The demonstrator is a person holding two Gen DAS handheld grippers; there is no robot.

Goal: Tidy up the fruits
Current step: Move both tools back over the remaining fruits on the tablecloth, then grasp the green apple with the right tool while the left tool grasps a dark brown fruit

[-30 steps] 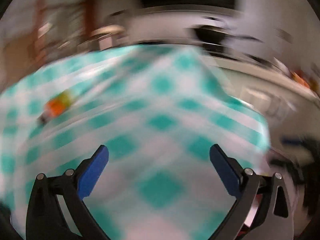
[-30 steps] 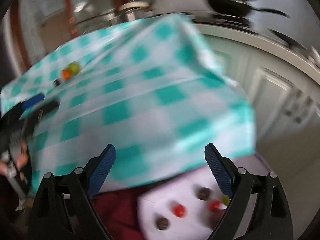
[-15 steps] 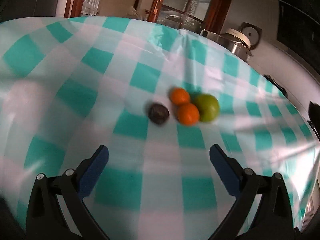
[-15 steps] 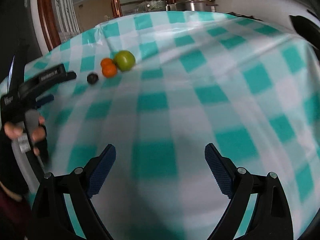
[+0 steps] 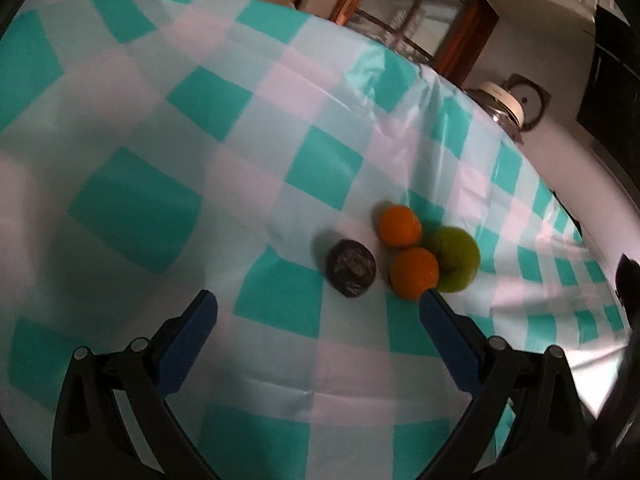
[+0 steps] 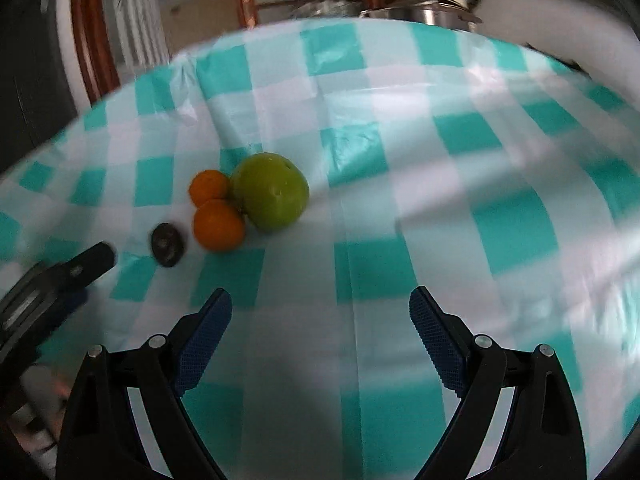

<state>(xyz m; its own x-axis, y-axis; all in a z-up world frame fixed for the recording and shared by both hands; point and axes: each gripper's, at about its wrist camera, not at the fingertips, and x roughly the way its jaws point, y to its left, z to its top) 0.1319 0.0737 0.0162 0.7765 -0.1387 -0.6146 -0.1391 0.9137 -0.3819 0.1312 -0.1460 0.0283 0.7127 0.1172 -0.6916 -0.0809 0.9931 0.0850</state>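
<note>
Task status: not started; judged from the layout, no fruit has been picked up or sorted, and no container is visible.
Fruit location: dark fruit (image 5: pixel 351 268), two oranges (image 5: pixel 413 267) and green apple (image 5: pixel 456 260) clustered on the table (image 5: pixel 132 208), just ahead of the left gripper (image 5: pixel 318 312), toward its right finger.
Left gripper: jaws wide apart, empty.
Right gripper (image 6: pixel 320 312): jaws wide apart, empty; cluster ahead and to its left.
Change from earlier frame: both grippers have closed in; fruit appears larger and nearer.
</note>
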